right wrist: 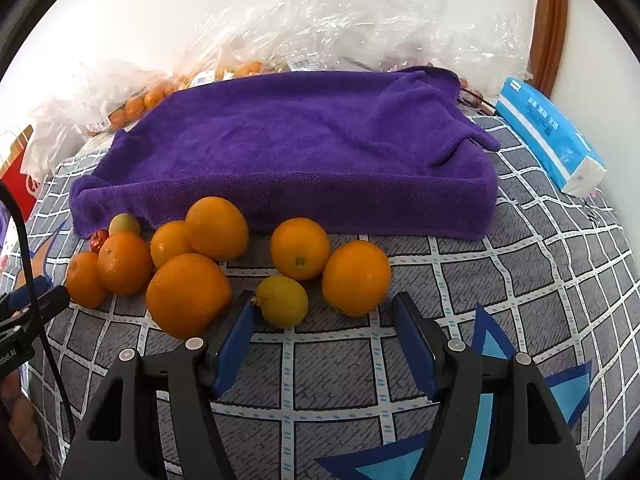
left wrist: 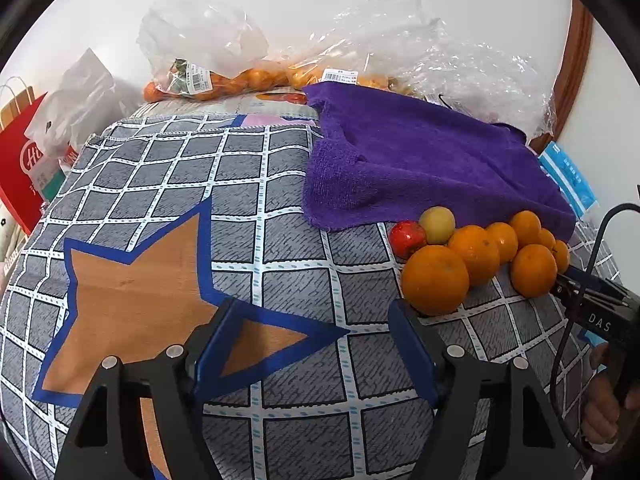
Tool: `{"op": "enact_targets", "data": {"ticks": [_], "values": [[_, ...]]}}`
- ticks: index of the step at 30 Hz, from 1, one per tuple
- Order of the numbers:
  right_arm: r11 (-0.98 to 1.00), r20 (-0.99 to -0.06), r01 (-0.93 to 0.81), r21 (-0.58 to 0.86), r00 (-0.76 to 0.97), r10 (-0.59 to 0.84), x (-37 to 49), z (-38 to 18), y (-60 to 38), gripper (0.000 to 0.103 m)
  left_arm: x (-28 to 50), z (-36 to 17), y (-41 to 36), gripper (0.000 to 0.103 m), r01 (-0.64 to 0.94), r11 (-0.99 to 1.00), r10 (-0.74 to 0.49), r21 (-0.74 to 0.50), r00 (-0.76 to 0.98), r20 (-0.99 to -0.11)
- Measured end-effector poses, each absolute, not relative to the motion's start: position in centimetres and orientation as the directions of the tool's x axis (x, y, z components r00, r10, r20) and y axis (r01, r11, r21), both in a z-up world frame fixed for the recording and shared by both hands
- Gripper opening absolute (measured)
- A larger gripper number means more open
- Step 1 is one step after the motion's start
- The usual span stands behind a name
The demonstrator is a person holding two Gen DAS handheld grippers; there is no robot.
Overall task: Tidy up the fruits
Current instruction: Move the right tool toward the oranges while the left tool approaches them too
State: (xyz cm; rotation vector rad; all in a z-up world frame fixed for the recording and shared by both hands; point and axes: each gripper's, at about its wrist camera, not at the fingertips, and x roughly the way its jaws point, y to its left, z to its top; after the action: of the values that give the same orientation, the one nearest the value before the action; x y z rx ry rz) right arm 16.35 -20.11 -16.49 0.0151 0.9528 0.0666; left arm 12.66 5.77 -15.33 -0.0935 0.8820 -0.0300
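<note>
Right wrist view: right gripper (right wrist: 322,334) low over the checked cloth (right wrist: 540,280), jaws spread wide, nothing between them.
Fruit heap: loose oranges lie on the cloth along the near edge of the purple towel (right wrist: 300,152).
Key relation: small yellow citrus (right wrist: 282,300) sits just ahead of the gap, toward the left finger and about touching its tip; roundish, no long axis to speak of.
Neighbours: big orange (right wrist: 188,296) just outside the left finger, another orange (right wrist: 355,277) ahead between the tips.
Left wrist view: left gripper (left wrist: 312,334) also wide open and empty, over the star print; front orange (left wrist: 435,280) just beyond its right finger.
Nearer hand: the right, I judge, for the yellow citrus.
Hard to make out: red fruit (right wrist: 98,240) and pale one (right wrist: 125,224) half hidden behind oranges; what the towel covers; bagged fruit (left wrist: 208,84) blurred by plastic.
</note>
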Motion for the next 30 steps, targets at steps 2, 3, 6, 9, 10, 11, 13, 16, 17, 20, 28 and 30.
{"op": "enact_targets", "data": {"ticks": [2,3,6,9,10,11,13,16,17,20,28,30], "values": [[0.998,-0.812,-0.045,0.043,0.58,0.061,16.3,-16.5,-20.1,0.067,12.7,-15.3,5.7,0.073,-0.008,0.996,-0.062,-0.087,0.632,-0.772],[0.998,-0.81,-0.045,0.044,0.583,0.062,16.2,-16.4,-20.1,0.066,12.7,-15.3,5.7,0.072,-0.009,0.996,-0.063,-0.089,0.633,-0.772],[0.997,-0.796,-0.066,0.047,0.601,0.077,15.7,-16.1,-19.9,0.052,12.4,-15.2,5.8,0.056,0.0,0.994,-0.081,-0.107,0.645,-0.76],[0.996,-0.788,-0.085,0.017,0.612,0.066,15.2,-16.0,-19.2,0.045,12.0,-15.2,5.5,0.043,0.038,0.992,-0.113,-0.117,0.649,-0.752],[0.996,-0.785,-0.09,0.005,0.617,0.06,15.1,-15.9,-19.0,0.04,11.9,-15.1,5.3,0.041,0.055,0.991,-0.13,-0.125,0.649,-0.75],[0.995,-0.78,-0.098,-0.005,0.623,0.058,15.0,-15.8,-18.8,0.035,11.8,-15.1,5.2,0.04,0.065,0.99,-0.14,-0.129,0.649,-0.748],[0.993,-0.774,-0.117,-0.003,0.629,0.072,14.8,-15.7,-18.6,0.024,11.6,-15.0,5.0,0.038,0.08,0.987,-0.156,-0.137,0.654,-0.74],[0.993,-0.777,-0.117,-0.015,0.626,0.063,14.8,-15.7,-18.4,0.024,11.6,-15.0,4.9,0.038,0.089,0.985,-0.172,-0.151,0.653,-0.738],[0.993,-0.781,-0.116,-0.013,0.621,0.063,14.9,-15.8,-18.4,0.025,11.6,-15.0,4.9,0.038,0.088,0.985,-0.172,-0.151,0.65,-0.741],[0.994,-0.786,-0.108,0.0,0.615,0.067,15.1,-15.7,-18.8,0.032,11.7,-15.1,5.1,0.039,0.081,0.983,-0.179,-0.167,0.644,-0.743],[0.998,-0.802,-0.061,-0.016,0.597,0.023,16.5,-15.7,-19.1,0.05,11.9,-15.1,5.4,0.053,0.07,0.981,-0.182,-0.18,0.646,-0.741],[0.998,-0.801,-0.064,-0.022,0.598,0.02,16.9,-15.7,-18.9,0.053,11.8,-15.1,5.4,0.059,0.071,0.981,-0.185,-0.183,0.646,-0.74]]}}
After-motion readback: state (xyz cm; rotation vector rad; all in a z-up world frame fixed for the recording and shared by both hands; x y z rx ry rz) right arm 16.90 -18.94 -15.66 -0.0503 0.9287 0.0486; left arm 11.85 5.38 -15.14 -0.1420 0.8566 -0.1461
